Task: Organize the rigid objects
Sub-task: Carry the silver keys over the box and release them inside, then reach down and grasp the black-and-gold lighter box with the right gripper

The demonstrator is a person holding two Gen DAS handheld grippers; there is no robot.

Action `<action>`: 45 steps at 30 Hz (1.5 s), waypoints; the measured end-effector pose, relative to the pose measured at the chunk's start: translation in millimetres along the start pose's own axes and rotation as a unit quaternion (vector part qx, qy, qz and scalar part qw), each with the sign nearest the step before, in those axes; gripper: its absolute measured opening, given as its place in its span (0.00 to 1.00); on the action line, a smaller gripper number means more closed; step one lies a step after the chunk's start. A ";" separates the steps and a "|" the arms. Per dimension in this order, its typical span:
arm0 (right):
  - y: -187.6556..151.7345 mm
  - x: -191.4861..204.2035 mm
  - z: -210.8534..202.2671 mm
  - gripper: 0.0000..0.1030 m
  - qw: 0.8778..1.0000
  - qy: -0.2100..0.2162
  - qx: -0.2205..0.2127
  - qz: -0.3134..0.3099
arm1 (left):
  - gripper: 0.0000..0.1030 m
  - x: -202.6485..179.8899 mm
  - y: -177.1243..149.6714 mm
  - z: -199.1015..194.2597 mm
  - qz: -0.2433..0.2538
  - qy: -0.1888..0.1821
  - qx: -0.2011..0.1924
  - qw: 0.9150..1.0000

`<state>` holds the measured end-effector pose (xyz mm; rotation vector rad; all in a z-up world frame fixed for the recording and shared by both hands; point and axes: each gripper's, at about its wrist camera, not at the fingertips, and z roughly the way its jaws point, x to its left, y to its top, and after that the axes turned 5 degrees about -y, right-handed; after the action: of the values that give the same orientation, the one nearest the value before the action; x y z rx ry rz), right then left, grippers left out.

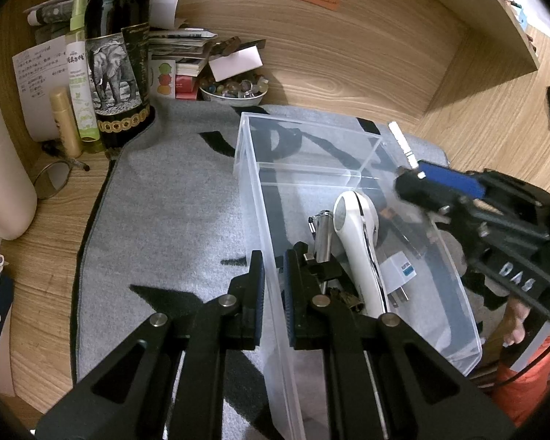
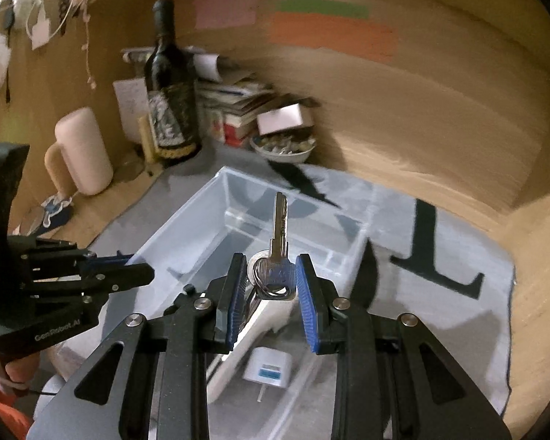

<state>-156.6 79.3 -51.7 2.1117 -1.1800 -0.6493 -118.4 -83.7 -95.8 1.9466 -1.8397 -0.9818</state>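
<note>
Your clear plastic bin point(image 1: 348, 168) sits on grey mat, inner divider across far end. In near compartment: white handheld device point(image 1: 359, 242) lying lengthwise, silver metal cylinder point(image 1: 322, 234) just beside it, white plug adapter point(image 2: 269, 366) with blue label. Silver key point(image 2: 279, 242) on ring points upward over bin, clamped.

Black left tool point(image 1: 273, 286), blue pads, silver screws, orange sleeve point(image 1: 524, 392)
</note>
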 end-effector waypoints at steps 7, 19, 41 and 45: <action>-2.7 14.6 17.7 0.25 0.999 0.007 0.033 -0.031 | 0.09 0.1 -0.4 0.5 -0.002 -0.002 -0.001 1.000; -7.3 12.7 25.7 0.30 0.998 0.022 0.064 -0.019 | 0.09 -0.2 -0.4 0.5 -0.003 -0.003 -0.002 1.000; -6.2 -56.5 -26.3 0.65 0.995 -0.074 -0.026 0.054 | 0.09 -0.1 -0.9 0.4 -0.003 -0.004 -0.001 1.000; -18.1 -80.1 -19.9 0.65 0.993 -0.094 -0.010 0.078 | 0.09 0.1 -1.0 0.1 -0.003 -0.003 -0.001 1.000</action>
<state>-171.3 161.9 -42.1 1.9508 -1.4182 -0.7963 -117.7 -83.7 -96.5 1.9497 -1.8367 -0.9932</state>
